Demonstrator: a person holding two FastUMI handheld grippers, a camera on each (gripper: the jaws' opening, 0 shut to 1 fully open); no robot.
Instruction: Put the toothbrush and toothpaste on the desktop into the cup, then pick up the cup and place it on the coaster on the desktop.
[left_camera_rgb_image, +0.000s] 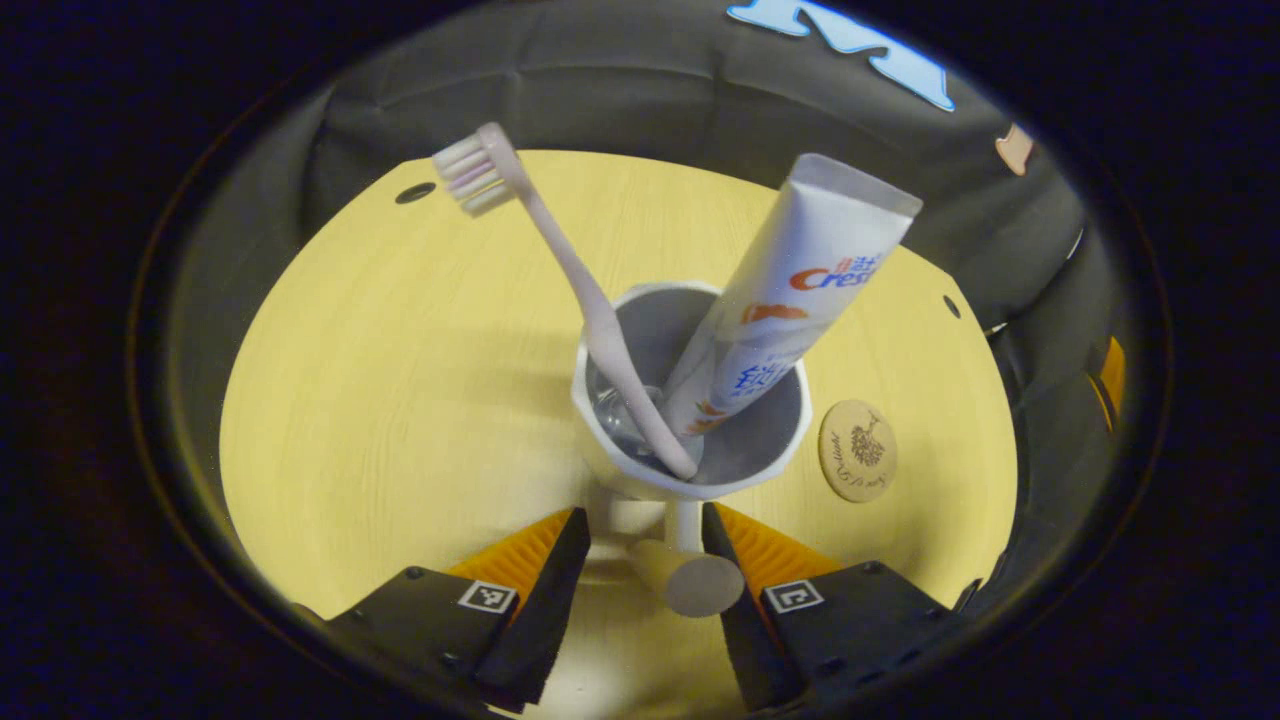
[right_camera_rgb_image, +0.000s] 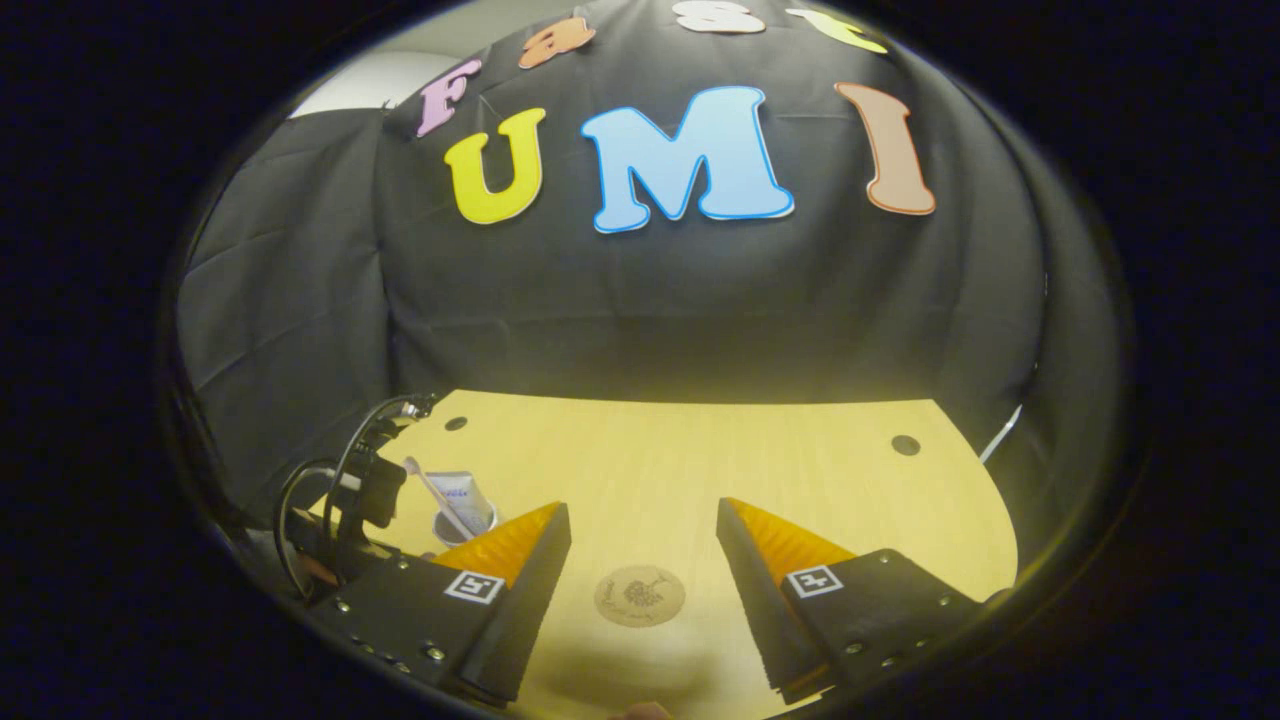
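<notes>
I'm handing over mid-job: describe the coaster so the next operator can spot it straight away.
On the pale yellow wooden desktop, look beside the white handled cup that holds the pink toothbrush and the white toothpaste tube. The round, flat, light brown coaster lies there, apart from the cup. It is the only flat disc with a dark printed design, unlike the desktop's small dark holes.

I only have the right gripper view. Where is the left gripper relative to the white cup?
Observer: In the left gripper view, the left gripper straddles the stubby handle of the white cup, its fingers not closed on it.
Operator: Are both items inside?
Observer: Yes. The pink toothbrush stands bristles up, and the white toothpaste tube leans crimped end up.
Operator: Is the cup on the coaster?
Observer: No, the round wooden coaster lies beside the cup, apart from it.
</notes>
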